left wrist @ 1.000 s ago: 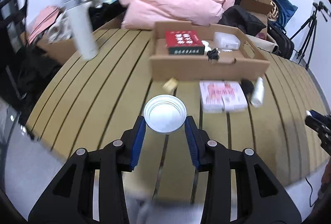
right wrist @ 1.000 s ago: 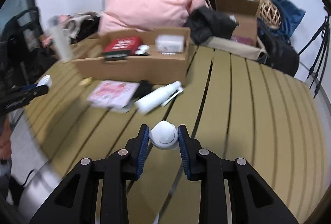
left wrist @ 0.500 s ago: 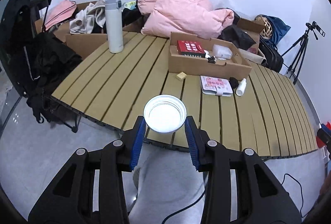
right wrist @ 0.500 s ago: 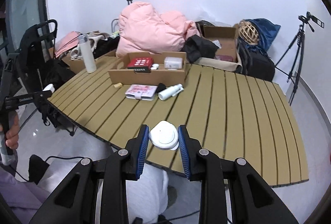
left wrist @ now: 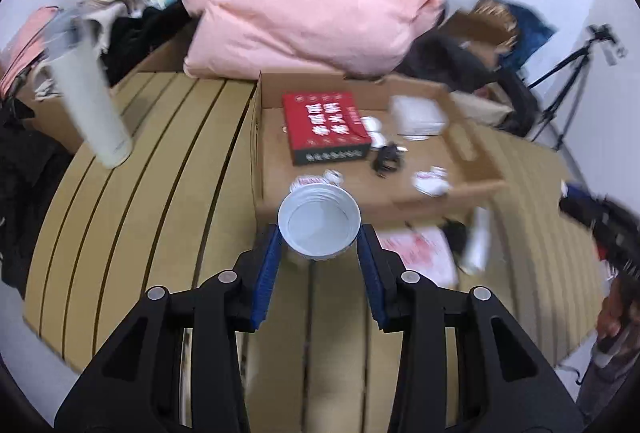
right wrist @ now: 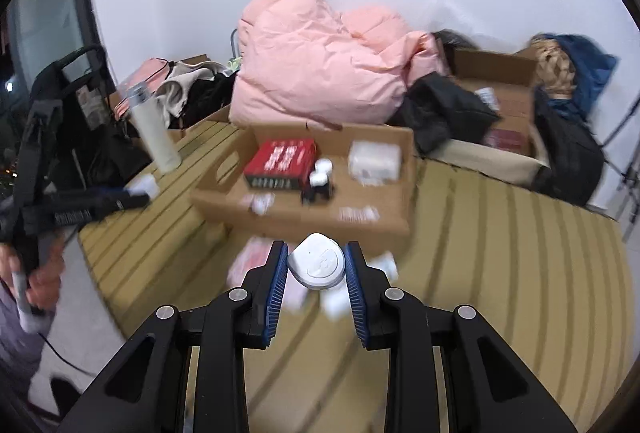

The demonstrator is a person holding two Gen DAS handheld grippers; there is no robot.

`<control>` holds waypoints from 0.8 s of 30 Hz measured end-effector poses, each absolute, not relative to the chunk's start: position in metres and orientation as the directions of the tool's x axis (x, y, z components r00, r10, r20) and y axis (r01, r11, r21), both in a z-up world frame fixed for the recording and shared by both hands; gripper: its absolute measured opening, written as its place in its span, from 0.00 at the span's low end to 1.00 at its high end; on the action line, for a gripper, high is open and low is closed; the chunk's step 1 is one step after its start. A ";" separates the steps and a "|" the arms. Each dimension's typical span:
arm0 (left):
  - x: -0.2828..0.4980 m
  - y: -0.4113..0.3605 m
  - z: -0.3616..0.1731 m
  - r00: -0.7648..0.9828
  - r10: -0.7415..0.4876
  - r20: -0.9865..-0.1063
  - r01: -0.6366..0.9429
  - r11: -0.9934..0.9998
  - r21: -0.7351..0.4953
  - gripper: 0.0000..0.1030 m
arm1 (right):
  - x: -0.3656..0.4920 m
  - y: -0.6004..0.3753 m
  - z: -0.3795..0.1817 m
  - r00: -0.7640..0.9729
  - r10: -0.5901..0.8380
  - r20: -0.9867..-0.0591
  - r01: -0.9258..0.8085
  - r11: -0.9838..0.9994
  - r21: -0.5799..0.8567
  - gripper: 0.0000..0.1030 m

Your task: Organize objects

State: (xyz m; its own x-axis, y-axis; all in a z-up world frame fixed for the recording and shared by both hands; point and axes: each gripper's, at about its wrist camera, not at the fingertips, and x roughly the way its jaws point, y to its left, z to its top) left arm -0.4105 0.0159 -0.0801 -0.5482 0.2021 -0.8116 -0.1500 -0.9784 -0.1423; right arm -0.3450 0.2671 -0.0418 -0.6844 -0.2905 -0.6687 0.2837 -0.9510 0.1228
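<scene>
A pink duvet (right wrist: 320,73) is heaped behind the slatted wooden table (right wrist: 500,253); a black tripod (left wrist: 568,81) stands at the right; a dark blue bag (right wrist: 580,57) sits by the wall; black clothing (right wrist: 444,109) lies beside the duvet.

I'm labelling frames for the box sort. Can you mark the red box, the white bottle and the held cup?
red box (left wrist: 325,125): left wrist view, middle of its lid.
white bottle (left wrist: 94,109): left wrist view, mid body.
cup (left wrist: 319,225): left wrist view, inner bottom.

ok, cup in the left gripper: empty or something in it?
Empty. The cup faces the left wrist camera mouth-on, showing a bare white bottom; the left gripper's fingers clamp its sides.
</scene>
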 end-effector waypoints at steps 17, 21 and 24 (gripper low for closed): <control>-0.520 0.025 -0.138 -0.453 0.222 -0.863 -0.183 -0.971 -0.153 0.70 | -0.572 0.225 -0.114 -0.592 -0.287 -0.754 0.216 -0.957 0.195 0.93; -0.511 0.019 -0.127 -0.450 0.241 -0.860 -0.175 -0.968 -0.179 0.73 | -0.563 0.232 -0.101 -0.596 -0.297 -0.746 0.206 -0.955 0.216 0.93; -0.495 0.014 -0.108 -0.472 0.226 -0.852 -0.166 -0.972 -0.165 0.75 | -0.546 0.236 -0.086 -0.594 -0.291 -0.750 0.209 -0.956 0.205 0.93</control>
